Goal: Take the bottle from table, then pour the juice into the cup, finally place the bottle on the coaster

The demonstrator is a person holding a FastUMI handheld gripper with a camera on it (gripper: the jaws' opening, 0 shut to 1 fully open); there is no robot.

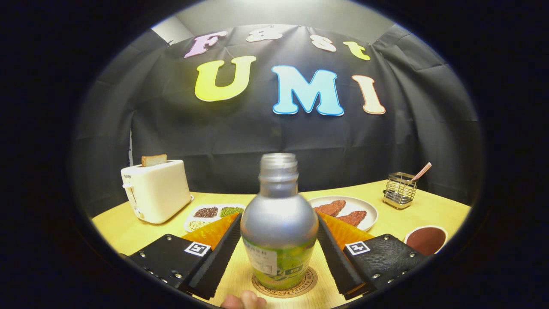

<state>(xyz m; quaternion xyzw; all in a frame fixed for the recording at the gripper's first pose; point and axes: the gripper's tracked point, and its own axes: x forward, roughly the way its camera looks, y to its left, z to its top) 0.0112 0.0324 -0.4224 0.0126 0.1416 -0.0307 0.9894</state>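
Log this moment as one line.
stage: placing | bottle: upright, uncapped, on coaster | tongs: either side of bottle, contact unclear | cup: beside

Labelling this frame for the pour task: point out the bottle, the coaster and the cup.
bottle (279, 223): gripper view, grey shoulder.
coaster (305, 286): gripper view, rim beside the bottle's base.
cup (425, 240): gripper view, dark contents inside.
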